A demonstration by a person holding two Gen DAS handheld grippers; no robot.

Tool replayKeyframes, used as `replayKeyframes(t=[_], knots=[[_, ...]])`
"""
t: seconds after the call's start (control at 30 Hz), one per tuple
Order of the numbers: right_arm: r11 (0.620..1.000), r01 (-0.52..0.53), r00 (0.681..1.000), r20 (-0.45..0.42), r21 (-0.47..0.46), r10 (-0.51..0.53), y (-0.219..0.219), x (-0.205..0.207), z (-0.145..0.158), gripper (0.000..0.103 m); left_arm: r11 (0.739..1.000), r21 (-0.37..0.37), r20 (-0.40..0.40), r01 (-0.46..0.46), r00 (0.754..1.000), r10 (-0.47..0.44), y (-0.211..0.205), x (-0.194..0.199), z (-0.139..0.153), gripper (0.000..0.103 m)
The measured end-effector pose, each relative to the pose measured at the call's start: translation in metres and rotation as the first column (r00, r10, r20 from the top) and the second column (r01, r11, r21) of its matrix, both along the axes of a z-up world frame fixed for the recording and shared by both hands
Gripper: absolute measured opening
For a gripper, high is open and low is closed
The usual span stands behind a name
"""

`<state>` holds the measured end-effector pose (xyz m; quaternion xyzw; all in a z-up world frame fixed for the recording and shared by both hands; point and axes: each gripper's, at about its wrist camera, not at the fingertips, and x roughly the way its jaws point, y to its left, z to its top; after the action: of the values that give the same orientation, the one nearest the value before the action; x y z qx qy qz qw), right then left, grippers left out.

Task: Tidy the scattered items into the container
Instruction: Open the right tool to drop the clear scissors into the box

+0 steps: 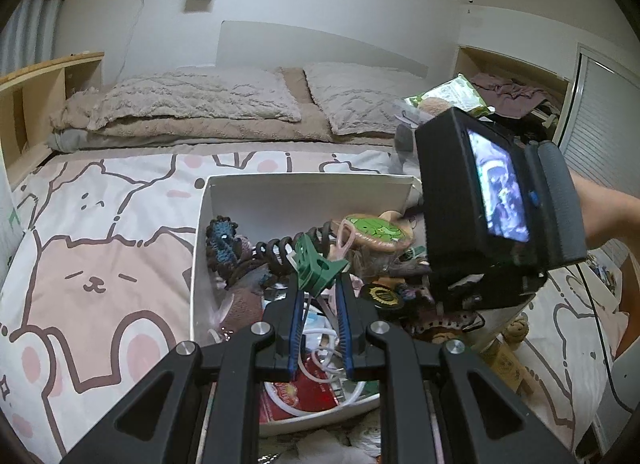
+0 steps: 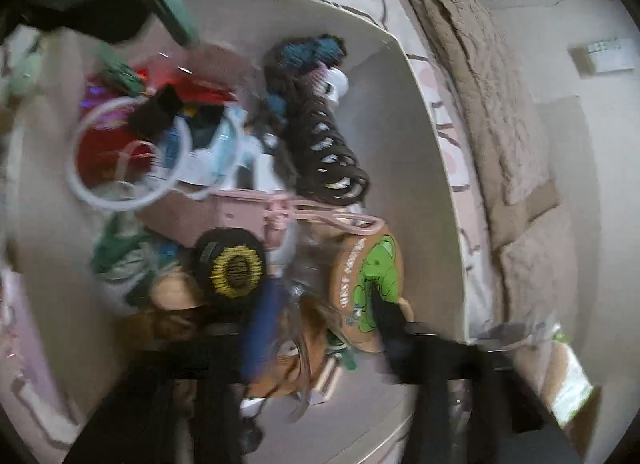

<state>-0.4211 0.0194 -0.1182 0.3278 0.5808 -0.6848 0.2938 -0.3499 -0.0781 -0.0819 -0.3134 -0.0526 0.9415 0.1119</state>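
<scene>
The left gripper (image 1: pixel 318 284) clamps a green clip (image 1: pixel 316 266) at frame centre, over the white box (image 1: pixel 304 194). The right gripper (image 2: pixel 320 328), blurred at lower centre, stands open above the box's clutter, holding nothing.

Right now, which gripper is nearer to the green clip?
Left. The left gripper is shut on the green clip above the white box; the right gripper stands open, apart.

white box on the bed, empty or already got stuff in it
Already well filled. The white box holds a heap: a dark spiral hair tie, a round green-printed pad, a white ring and more.
</scene>
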Motion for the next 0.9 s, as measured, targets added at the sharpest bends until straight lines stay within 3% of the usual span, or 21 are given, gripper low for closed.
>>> replayKeyframes(t=[0.03,0.3,0.43,0.6,0.9], knots=[[1.0,-0.004,1.0,0.007,-0.016,0.004,0.001,-0.001,0.001,0.103,1.0,0.003,0.004,-0.001,1.0,0.001,-0.001,-0.001,-0.001,0.016],[0.988,0.07,0.997,0.024,-0.135,-0.067,0.019,-0.015,0.014,0.103,1.0,0.025,0.026,-0.006,1.0,0.006,-0.004,-0.007,-0.002,0.016],[0.965,0.121,0.992,0.06,-0.234,-0.11,0.028,-0.015,0.031,0.103,1.0,0.025,0.042,0.002,0.999,-0.003,-0.001,-0.013,-0.003,0.016],[0.898,0.217,0.973,0.152,-0.382,-0.171,0.045,-0.009,0.046,0.103,1.0,0.03,0.08,0.008,0.997,-0.01,0.001,-0.026,-0.006,0.016],[0.732,0.361,0.927,0.308,-0.577,-0.215,0.082,0.008,0.058,0.103,1.0,0.006,0.164,0.006,0.986,-0.007,0.008,-0.049,-0.012,0.016]])
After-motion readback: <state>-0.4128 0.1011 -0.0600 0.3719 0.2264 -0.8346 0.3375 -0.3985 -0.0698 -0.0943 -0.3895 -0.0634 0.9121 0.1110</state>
